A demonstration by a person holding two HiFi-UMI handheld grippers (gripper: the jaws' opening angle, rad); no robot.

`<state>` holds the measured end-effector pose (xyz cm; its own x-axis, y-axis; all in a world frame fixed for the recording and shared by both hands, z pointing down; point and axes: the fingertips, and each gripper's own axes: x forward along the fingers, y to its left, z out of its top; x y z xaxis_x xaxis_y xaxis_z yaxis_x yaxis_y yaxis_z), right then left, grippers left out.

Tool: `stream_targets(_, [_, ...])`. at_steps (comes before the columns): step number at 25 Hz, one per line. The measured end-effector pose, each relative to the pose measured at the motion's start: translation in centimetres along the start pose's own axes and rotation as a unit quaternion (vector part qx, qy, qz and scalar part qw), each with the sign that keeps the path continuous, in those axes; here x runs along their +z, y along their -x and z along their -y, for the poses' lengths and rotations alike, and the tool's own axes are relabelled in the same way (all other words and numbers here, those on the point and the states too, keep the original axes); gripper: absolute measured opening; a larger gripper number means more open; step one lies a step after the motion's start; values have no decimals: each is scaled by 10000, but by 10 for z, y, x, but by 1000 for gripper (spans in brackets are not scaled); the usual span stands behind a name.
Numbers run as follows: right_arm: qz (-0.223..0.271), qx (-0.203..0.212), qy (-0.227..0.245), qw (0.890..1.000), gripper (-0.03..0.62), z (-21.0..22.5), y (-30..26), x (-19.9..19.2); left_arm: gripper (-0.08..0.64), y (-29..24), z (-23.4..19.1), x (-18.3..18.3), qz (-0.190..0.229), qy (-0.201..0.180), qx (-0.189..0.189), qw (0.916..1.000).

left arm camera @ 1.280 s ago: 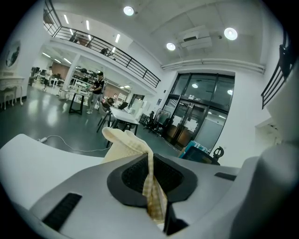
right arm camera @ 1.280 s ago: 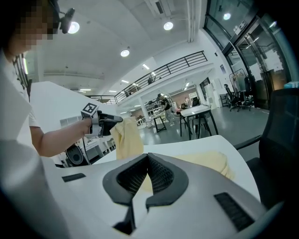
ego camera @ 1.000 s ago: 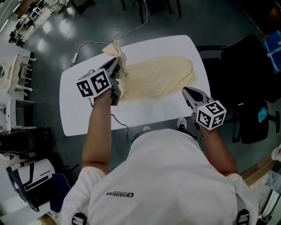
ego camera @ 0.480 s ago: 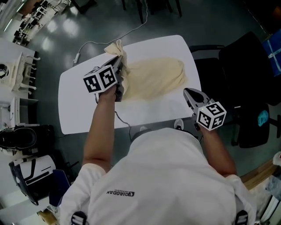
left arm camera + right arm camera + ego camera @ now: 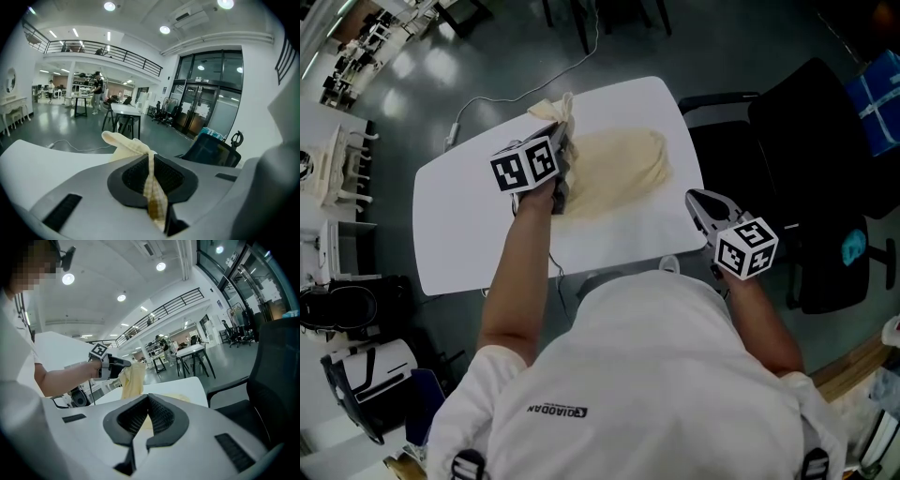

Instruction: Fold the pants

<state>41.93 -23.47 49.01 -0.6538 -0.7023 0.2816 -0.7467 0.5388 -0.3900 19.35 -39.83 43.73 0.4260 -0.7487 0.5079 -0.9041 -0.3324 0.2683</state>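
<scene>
We hold the left gripper (image 5: 563,142) over the far side of the white table (image 5: 459,225), about midway along it. Its jaws are closed narrowly on a bunched end of the cream pants (image 5: 619,164). In the left gripper view a thin strip of checked fabric runs straight between the black pads (image 5: 136,176) and spills out past the tips in a soft, rumpled fold (image 5: 124,143). From the right gripper view we see that pinched end lifted off the tabletop and hanging down from the left gripper's jaws (image 5: 125,364). The rest of the garment (image 5: 133,376) lies on the table. In the head view it spreads as a flat oval from just beside the left gripper toward the table's right end. Our right gripper (image 5: 694,197) hangs off the near right corner of the table, well apart from the pants and pointing toward them. Its jaw tips are together (image 5: 149,397) and nothing is caught between them. A black chair (image 5: 787,141) stands just past the right end of the table.
</scene>
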Motion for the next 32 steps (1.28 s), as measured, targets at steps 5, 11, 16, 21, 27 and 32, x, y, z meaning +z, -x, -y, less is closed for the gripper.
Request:
stream_targets(5, [-82,-61,-66,9999,18,20,13,-6,57,-38,30,-13,-199,-55,-76,9998])
stream_targets(11, [-133,-233,-191,9995,18,45,30,-20,57,-90,53,-48,-621,-264,30,9977])
stream_targets(16, [-182,-369,-272,9988,18,57,44,-28,58,-132,70,-95,-1070,-511,154,9928])
stream_targets(21, [-242,-535,-399,9975,18,72,56,-39,57,-165,79,-137,-1447,-570,268,9875])
stream_targets(27, [-316,-612,-536,9962,18,79,63,-51,58,-184,76,-173,-1930,-891,651,9750])
stream_targets(32, [-409,-620,-631,9952,18,81,64,-64,77,-204,92,-197,-2104,-1464,467,9655])
